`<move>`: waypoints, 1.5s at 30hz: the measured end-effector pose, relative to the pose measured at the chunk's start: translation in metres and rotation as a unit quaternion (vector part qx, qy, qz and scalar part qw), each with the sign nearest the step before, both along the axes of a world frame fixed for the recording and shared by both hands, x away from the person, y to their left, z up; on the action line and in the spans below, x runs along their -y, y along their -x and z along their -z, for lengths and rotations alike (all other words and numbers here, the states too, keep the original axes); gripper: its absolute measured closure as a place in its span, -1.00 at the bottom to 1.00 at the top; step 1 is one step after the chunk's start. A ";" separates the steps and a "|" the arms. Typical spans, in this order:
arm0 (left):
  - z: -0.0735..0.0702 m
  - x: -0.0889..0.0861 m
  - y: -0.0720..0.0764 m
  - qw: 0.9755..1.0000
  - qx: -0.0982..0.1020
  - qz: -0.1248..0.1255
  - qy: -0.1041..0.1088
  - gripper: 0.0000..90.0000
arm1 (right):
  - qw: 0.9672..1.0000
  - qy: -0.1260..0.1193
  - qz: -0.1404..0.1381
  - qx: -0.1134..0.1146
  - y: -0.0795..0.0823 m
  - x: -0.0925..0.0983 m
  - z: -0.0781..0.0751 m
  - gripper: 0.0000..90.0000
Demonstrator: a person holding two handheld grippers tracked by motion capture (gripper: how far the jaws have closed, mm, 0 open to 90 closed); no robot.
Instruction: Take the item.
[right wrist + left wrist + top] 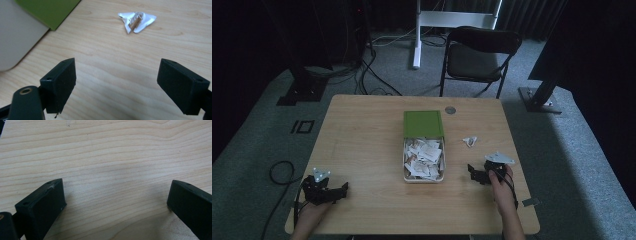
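Observation:
A white box [423,176] packed with several white and brown wrappers stands mid-table, its green lid [423,123] lying behind it. One loose white wrapper [470,141] [137,21] lies on the wood to the box's right. My right gripper [475,172] [117,82] rests near the front right, open, jaws wide apart over bare wood, the wrapper ahead of them. In the right gripper view the box wall [17,37] and the lid [50,10] show at upper left. My left gripper [343,190] [116,202] sits at the front left corner, open over bare wood.
The wooden table [362,135] has a small round grey cap [450,109] near its far edge. A black folding chair [479,55] stands behind the table, with a white stand [418,30] and cables on the carpet beyond. A cable loops on the floor at left [279,172].

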State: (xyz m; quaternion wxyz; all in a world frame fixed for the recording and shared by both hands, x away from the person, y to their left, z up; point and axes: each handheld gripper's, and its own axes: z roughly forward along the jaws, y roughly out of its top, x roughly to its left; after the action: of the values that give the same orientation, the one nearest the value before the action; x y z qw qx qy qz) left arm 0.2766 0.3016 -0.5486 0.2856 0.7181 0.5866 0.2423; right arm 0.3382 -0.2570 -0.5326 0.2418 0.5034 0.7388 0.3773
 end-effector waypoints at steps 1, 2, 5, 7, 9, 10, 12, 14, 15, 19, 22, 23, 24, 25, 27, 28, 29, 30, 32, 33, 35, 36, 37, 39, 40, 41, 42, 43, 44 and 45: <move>0.000 0.000 0.000 1.000 0.000 0.001 0.000 -0.95 | 1.000 0.001 0.000 -0.001 0.001 0.001 0.001 -0.65; 0.000 0.000 0.000 1.000 0.000 0.000 0.000 -0.95 | 1.000 0.003 0.001 -0.003 0.003 0.002 0.002 -0.65; 0.000 0.000 0.000 1.000 0.000 0.000 -0.001 -0.95 | 1.000 0.002 0.002 -0.007 0.006 0.006 0.004 -0.65; 0.000 0.000 0.000 1.000 -0.001 0.001 -0.001 -0.95 | 1.000 0.001 0.005 -0.009 0.008 0.009 0.006 -0.65; 0.000 0.000 0.000 1.000 -0.001 0.001 -0.001 -0.95 | 1.000 0.002 0.007 -0.011 0.010 0.012 0.007 -0.65; 0.000 0.000 0.000 1.000 -0.001 0.001 -0.002 -0.95 | 1.000 0.001 0.007 -0.011 0.011 0.014 0.008 -0.65; 0.000 0.000 0.000 1.000 -0.001 0.001 -0.001 -0.95 | 1.000 0.000 0.011 -0.013 0.013 0.018 0.010 -0.65; 0.000 0.000 0.000 1.000 -0.001 0.001 -0.001 -0.95 | 1.000 0.003 0.016 -0.017 0.014 0.022 0.012 -0.65; 0.000 0.000 0.000 1.000 -0.001 0.001 -0.001 -0.95 | 1.000 0.004 0.018 -0.018 0.015 0.023 0.013 -0.65; 0.000 0.000 0.000 1.000 -0.001 0.001 -0.001 -0.95 | 0.999 0.011 0.023 -0.020 0.020 0.029 0.015 -0.65; 0.000 0.000 0.000 1.000 -0.001 0.001 -0.001 -0.95 | 0.999 0.012 0.024 -0.022 0.024 0.032 0.017 -0.65; 0.000 0.000 0.000 1.000 -0.001 0.001 -0.001 -0.95 | 0.999 0.009 0.025 -0.022 0.025 0.034 0.019 -0.65; 0.000 0.000 0.000 1.000 -0.001 0.001 -0.001 -0.95 | 0.999 0.010 0.025 -0.027 0.026 0.035 0.019 -0.65; 0.000 0.000 0.000 1.000 -0.001 0.001 -0.001 -0.95 | 0.999 0.015 0.026 -0.025 0.028 0.036 0.019 -0.65; 0.000 0.000 0.000 1.000 0.000 0.001 -0.001 -0.95 | 0.999 0.021 0.032 -0.023 0.030 0.038 0.019 -0.67; 0.000 0.000 0.000 1.000 -0.001 0.001 -0.001 -0.95 | 0.999 0.026 0.035 -0.025 0.031 0.039 0.019 -0.69; 0.000 0.000 0.000 1.000 -0.001 0.001 -0.001 -0.95 | 0.998 0.030 0.039 -0.028 0.032 0.040 0.020 -0.69; 0.000 0.000 0.000 1.000 -0.001 0.001 -0.001 -0.95 | 0.998 0.035 0.042 -0.032 0.034 0.041 0.020 -0.69; 0.000 0.000 0.000 1.000 -0.001 0.001 -0.001 -0.95 | 0.998 0.035 0.049 -0.034 0.036 0.043 0.020 -0.69; 0.000 0.000 0.000 1.000 -0.001 0.001 -0.001 -0.95 | 0.997 0.038 0.050 -0.036 0.037 0.043 0.020 -0.69; 0.000 0.000 0.000 1.000 -0.001 0.001 -0.001 -0.95 | 0.997 0.035 0.058 -0.040 0.038 0.043 0.021 -0.70; 0.000 0.000 0.000 1.000 -0.001 0.001 -0.001 -0.95 | 0.997 0.033 0.062 -0.043 0.038 0.044 0.021 -0.73; 0.000 0.000 0.000 1.000 -0.001 0.001 -0.001 -0.95 | 0.996 0.032 0.070 -0.045 0.038 0.044 0.021 -0.74; 0.000 0.000 0.000 1.000 -0.001 0.001 -0.001 -0.95 | 0.994 0.028 0.091 -0.048 0.038 0.046 0.021 -0.74; 0.000 0.000 0.000 1.000 -0.001 0.001 -0.001 -0.95 | 0.993 0.022 0.104 -0.052 0.039 0.047 0.021 -0.74; 0.000 0.000 0.000 1.000 -0.001 0.001 -0.001 -0.95 | 0.992 0.019 0.117 -0.054 0.039 0.049 0.021 -0.74; 0.000 0.000 0.000 1.000 0.000 0.001 -0.001 -0.95 | 0.991 0.019 0.120 -0.053 0.039 0.049 0.021 -0.74; 0.000 0.000 0.000 1.000 -0.001 0.001 -0.001 -0.95 | 0.991 0.020 0.119 -0.053 0.040 0.049 0.021 -0.74; 0.000 0.000 0.000 1.000 -0.001 0.001 -0.001 -0.95 | 0.991 0.019 0.119 -0.053 0.040 0.049 0.021 -0.74; 0.000 0.000 0.000 1.000 -0.001 0.001 -0.001 -0.95 | 0.991 0.019 0.121 -0.054 0.040 0.049 0.021 -0.74</move>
State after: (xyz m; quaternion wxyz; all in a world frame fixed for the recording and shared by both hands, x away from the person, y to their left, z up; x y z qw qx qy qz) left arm 0.2765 0.3018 -0.5485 0.2847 0.7190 0.5859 0.2422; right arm 0.2985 -0.3056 -0.5539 0.2544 0.6039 0.6916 0.3038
